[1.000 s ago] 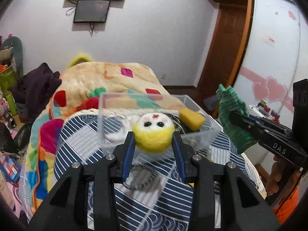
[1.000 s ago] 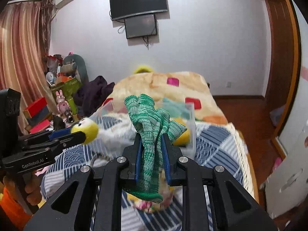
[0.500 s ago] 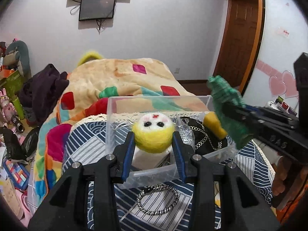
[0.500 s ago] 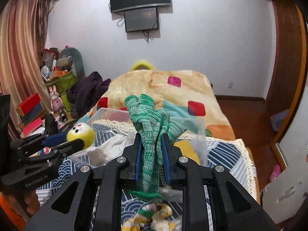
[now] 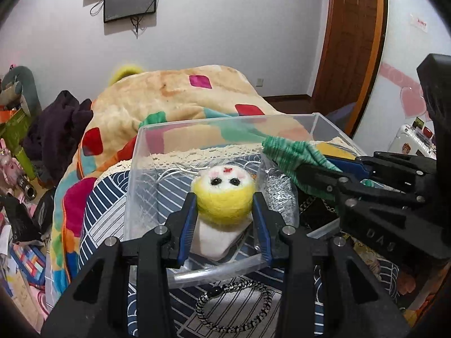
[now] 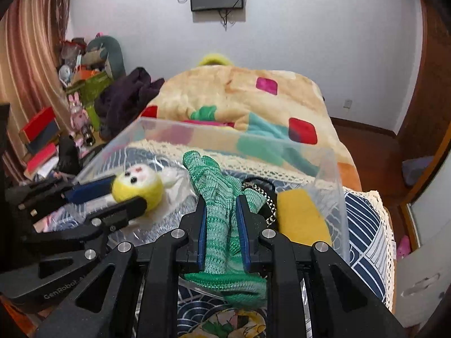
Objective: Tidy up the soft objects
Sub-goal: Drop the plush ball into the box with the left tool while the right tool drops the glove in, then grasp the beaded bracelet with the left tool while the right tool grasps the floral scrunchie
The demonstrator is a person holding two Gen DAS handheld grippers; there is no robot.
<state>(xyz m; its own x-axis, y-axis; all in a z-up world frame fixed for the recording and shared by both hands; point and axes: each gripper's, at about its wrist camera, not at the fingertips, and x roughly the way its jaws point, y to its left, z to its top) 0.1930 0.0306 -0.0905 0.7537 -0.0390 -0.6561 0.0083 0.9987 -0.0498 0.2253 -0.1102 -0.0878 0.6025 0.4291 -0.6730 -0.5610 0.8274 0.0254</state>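
Note:
My left gripper point(image 5: 224, 211) is shut on a yellow felt doll head point(image 5: 224, 194) with a white face, held over the near part of a clear plastic bin point(image 5: 225, 121). The doll head also shows in the right wrist view point(image 6: 138, 186). My right gripper point(image 6: 221, 211) is shut on a green knitted cloth point(image 6: 217, 197) and holds it over the bin point(image 6: 329, 169). The green cloth shows at the right of the left wrist view point(image 5: 290, 155). Inside the bin lie a yellow sponge point(image 6: 301, 217), a black item with a chain point(image 6: 259, 191) and a white soft piece point(image 5: 214, 239).
The bin stands on a blue-and-white patterned cloth point(image 5: 112, 197) on a bed. A beaded bracelet point(image 5: 234, 304) lies on the cloth in front of the bin. A colourful blanket point(image 5: 180, 95) lies behind. Clutter and toys point(image 6: 84, 84) are at the left.
Both grippers have moved forward and down over the bin, so it looks larger and closer. Each still holds its item: doll head in the left, green cloth in the right.

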